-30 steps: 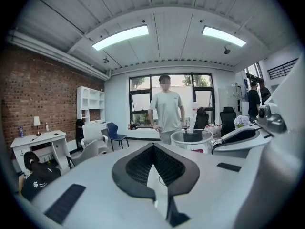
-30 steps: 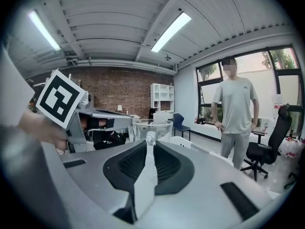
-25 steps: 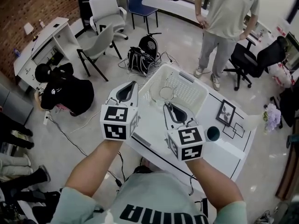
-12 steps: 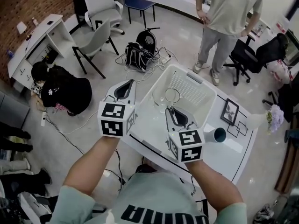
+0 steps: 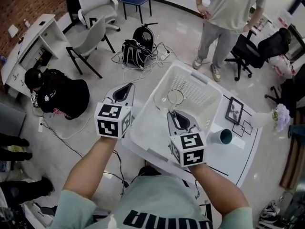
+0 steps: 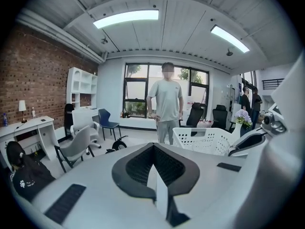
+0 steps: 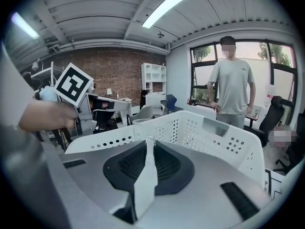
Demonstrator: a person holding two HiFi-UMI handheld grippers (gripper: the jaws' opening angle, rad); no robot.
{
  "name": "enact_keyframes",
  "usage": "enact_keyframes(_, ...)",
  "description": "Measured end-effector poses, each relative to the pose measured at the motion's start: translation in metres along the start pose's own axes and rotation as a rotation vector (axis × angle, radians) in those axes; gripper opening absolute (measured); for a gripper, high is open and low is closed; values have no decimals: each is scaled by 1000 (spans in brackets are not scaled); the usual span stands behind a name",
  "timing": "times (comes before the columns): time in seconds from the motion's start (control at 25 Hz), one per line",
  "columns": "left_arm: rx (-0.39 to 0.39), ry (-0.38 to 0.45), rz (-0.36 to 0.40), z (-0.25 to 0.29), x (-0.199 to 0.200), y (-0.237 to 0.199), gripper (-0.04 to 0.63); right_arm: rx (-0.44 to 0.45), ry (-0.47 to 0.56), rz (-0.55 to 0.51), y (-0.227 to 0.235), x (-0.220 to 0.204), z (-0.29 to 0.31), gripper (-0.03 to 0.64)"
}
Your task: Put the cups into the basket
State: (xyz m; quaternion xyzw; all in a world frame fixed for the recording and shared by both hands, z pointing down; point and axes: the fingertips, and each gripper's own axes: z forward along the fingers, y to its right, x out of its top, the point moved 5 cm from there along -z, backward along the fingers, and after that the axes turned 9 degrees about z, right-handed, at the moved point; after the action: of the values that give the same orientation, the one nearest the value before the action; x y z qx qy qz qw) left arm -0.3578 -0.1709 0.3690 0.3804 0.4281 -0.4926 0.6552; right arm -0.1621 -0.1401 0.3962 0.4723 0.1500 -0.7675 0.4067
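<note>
The clear round glass cup [image 5: 175,98] hangs over the inside of the white perforated plastic basket [image 5: 198,90], pinched at its rim by the right gripper [image 5: 170,113], whose smooth white jaws are nearly together. Only the head view shows the glass whole; the right gripper view shows just a glint at the jaw tips. That head view alone shows a dark teal cup [image 5: 222,136] standing on the white table [image 5: 238,159] beside the basket. The left gripper [image 5: 130,85] is closed on nothing.
</note>
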Motion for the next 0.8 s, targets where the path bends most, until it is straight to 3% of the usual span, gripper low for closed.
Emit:
enact_keyframes(0.44,-73,-31,69,32,-27,-9,3,-38,-91,63,5,-18,28,44)
enact_keyframes(0.8,-137,-32,36,49,-51,-3,3,-54,-152,63,8,-39,44,44)
